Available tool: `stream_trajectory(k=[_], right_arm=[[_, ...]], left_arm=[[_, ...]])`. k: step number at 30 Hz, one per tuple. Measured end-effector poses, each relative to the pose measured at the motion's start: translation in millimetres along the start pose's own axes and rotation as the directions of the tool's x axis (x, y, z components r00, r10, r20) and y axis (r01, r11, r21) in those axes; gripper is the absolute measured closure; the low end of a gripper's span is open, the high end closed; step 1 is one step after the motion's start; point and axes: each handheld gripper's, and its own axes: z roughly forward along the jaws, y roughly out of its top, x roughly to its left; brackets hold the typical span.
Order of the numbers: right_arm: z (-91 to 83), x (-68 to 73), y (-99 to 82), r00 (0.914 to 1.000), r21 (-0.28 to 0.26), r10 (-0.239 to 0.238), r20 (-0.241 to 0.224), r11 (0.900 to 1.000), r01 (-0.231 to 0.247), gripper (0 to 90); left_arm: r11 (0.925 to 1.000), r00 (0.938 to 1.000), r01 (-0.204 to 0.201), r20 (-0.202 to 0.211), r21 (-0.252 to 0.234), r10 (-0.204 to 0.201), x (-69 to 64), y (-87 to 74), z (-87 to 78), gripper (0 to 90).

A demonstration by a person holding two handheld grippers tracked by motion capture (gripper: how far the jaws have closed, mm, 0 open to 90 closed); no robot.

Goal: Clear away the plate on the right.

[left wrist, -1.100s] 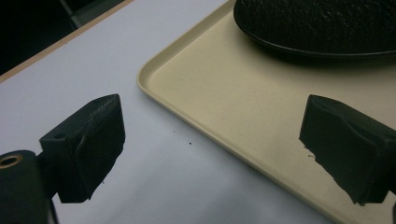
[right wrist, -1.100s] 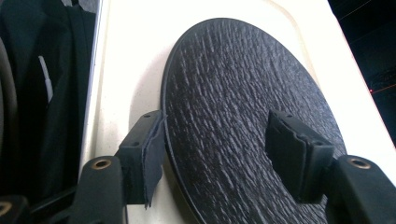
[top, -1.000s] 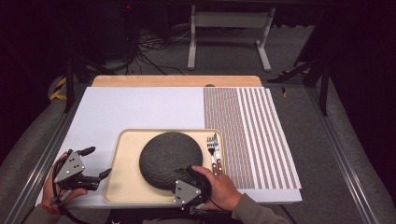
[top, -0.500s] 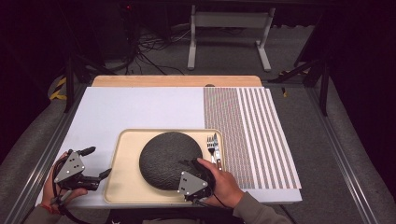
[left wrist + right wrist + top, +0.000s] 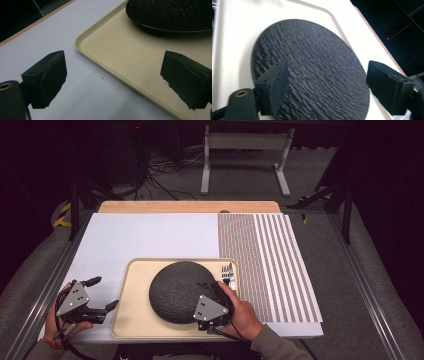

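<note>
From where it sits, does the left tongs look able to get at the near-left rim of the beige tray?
Probably yes. The left tongs are open beside the beige tray, whose rim runs between the jaws in the left gripper view with only bare white table around it. The black textured plate sits farther in, out of the way.

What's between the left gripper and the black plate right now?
Only bare beige tray floor lies between the left gripper and the black plate, as the left gripper view shows; its open jaws straddle the tray's rim.
</note>
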Motion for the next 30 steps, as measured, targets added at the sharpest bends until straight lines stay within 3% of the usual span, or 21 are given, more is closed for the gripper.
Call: stream_trajectory(k=[11, 30], right_arm=[[-0.9, -10.0, -3.8, 0.9981, 0.01, 0.059, 0.019, 0.9982, -0.06, 14.9], [-3.6, -23.4, -11.5, 0.9918, 0.029, 0.099, 0.082, 0.9944, -0.101, 12.6]], left_arm=[[1.0, 1.0, -0.002, -0.002, 0.002, 0.002, 0.0, -0.1, 0.3, 7.6], [1.0, 1.0, -0.006, 0.0, 0.006, 0.006, 0.3, -0.3, 0.7, 7.5]])
